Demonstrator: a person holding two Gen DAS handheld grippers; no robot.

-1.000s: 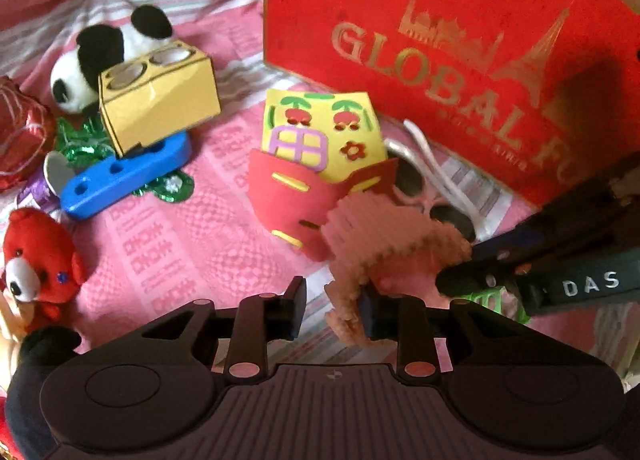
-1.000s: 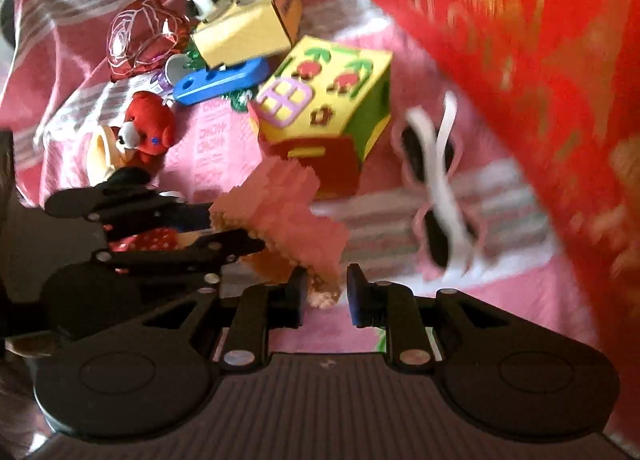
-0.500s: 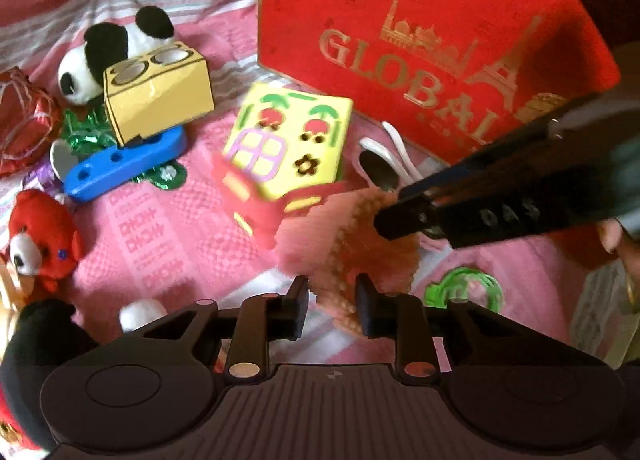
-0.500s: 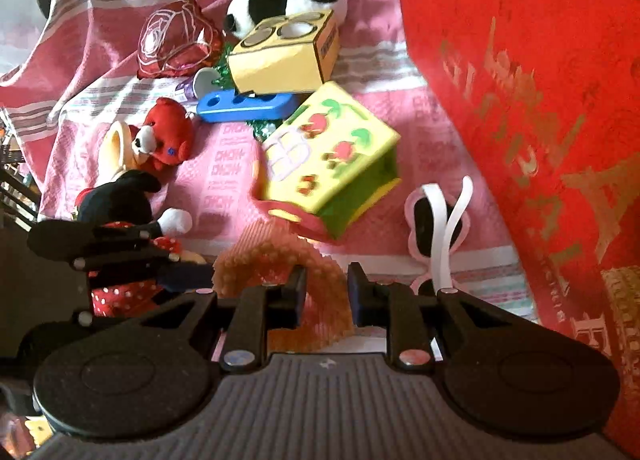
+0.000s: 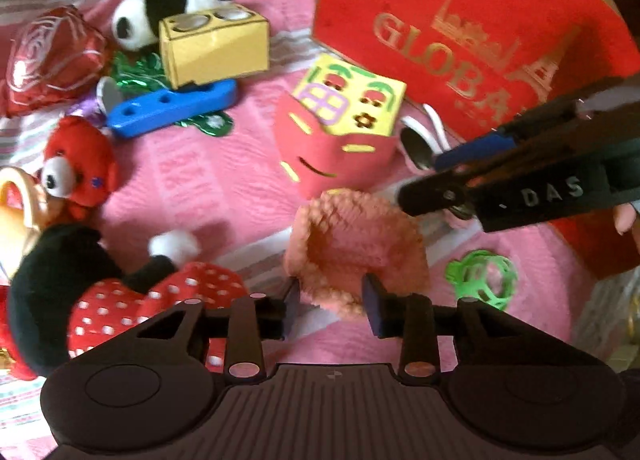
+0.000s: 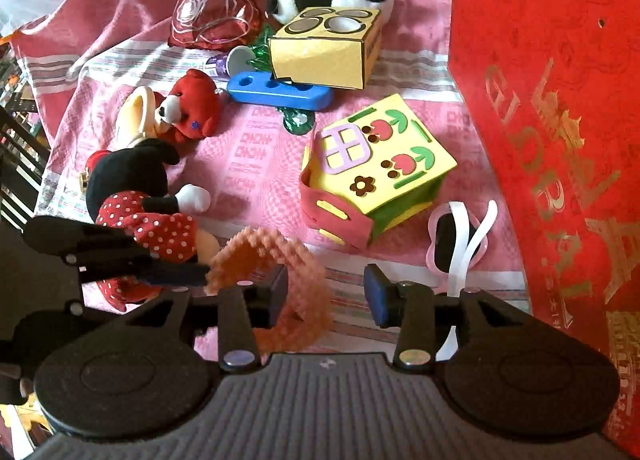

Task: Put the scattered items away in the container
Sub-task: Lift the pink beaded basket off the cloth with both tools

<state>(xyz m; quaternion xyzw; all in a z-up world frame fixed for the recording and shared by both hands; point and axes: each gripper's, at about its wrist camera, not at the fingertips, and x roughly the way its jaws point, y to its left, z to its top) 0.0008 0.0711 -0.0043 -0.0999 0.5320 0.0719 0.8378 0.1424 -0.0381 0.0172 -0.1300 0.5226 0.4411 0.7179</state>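
Note:
A pink knitted pouch (image 5: 356, 248) hangs low in front of me, mouth up. My left gripper (image 5: 330, 306) has the pouch's lower edge filling the gap between its pads while its jaws are opening. My right gripper (image 6: 326, 294) is opening too. The pouch (image 6: 276, 260) loops over its left finger, and its right pad (image 6: 378, 298) stands apart from it. In the left wrist view the right gripper (image 5: 424, 179) reaches in from the right and touches the pouch's top rim. The red box with gold lettering (image 5: 460, 19) stands behind, also on the right (image 6: 540, 139).
On the pink cloth lie a foam house cube (image 6: 376, 175), pink sunglasses (image 6: 456, 236), a green ring (image 5: 482, 278), a polka-dot mouse doll (image 5: 120, 292), a red teddy (image 5: 80, 163), a blue block (image 5: 172, 107), a yellow carton (image 5: 212, 43), a panda (image 5: 168, 7) and a red foil rose (image 5: 52, 59).
The right gripper's jaws have spread wide and let go their pinch on the pouch. The left gripper's jaws narrowed, then widened. Both views have drifted, and the mouse doll now shows in the left view.

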